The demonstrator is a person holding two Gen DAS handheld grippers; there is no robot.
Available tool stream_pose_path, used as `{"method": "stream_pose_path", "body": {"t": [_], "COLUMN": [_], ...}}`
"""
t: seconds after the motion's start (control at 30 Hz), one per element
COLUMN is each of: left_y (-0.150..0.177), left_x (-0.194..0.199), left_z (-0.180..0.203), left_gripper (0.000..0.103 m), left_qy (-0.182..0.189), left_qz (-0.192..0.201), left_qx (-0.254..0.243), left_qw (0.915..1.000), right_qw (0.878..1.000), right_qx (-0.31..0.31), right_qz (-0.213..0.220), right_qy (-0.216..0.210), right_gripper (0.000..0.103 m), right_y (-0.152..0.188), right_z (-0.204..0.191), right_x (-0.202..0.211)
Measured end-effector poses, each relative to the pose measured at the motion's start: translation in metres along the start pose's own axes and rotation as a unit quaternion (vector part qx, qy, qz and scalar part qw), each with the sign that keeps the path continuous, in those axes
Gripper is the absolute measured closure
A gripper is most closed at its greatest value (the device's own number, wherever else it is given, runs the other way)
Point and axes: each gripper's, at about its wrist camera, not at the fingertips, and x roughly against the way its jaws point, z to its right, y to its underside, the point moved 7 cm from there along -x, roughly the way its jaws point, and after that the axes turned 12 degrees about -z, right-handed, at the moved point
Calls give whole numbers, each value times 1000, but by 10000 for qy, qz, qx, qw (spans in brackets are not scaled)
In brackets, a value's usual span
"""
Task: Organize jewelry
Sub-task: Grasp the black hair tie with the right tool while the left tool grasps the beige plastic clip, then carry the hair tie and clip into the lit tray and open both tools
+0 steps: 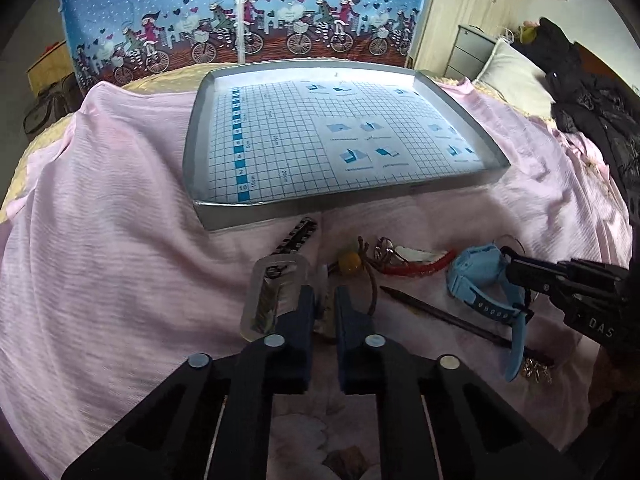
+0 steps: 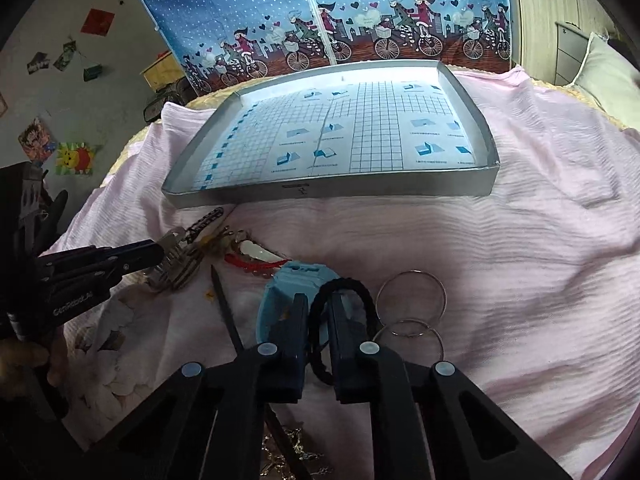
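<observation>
— What is being held in the grey tray [image 1: 460, 184]?
— Only a blue-gridded paper liner [image 1: 300, 140] is being shown in it; the jewelry is lying just in front, on the pink bedsheet [image 1: 120, 240].

— What is crowding the pile?
— A blue watch [image 2: 280, 300], a red bracelet [image 1: 416, 266], a dark stick [image 1: 440, 312] and two metal rings [image 2: 412, 292] are lying close together.

— And the claws?
— The left claw [image 1: 322, 308] is being pinched on a clear hair clip [image 1: 276, 296]. The right claw [image 2: 318, 320] is being closed on a black hair tie [image 2: 344, 286], over the watch.

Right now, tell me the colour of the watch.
Light blue watch with a darker strap; clearest in the left wrist view.
</observation>
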Motion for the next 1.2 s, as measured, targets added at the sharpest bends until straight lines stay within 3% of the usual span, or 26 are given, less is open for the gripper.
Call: {"method": "stream_pose_path", "body": {"t": [0.4, 0.83, 1.2], "left_y": [1, -12, -70], "left_x": [6, 43, 47], "left_z": [3, 21, 6], "left_gripper": [102, 103, 103], "left_qy": [-21, 1013, 1584], "left_qz": [109, 732, 1152], "left_qx": [-50, 240, 849], "left_qw": [9999, 9919, 9770], "right_qw": [9978, 9875, 9795], "right_qx": [398, 420, 194], "right_qz": [278, 1022, 1384], "right_qy": [-461, -1126, -1449], "right_gripper": [96, 97, 97], "right_y": [1, -18, -81], "right_z": [-27, -30, -17], "right_x": [9, 36, 29]}}
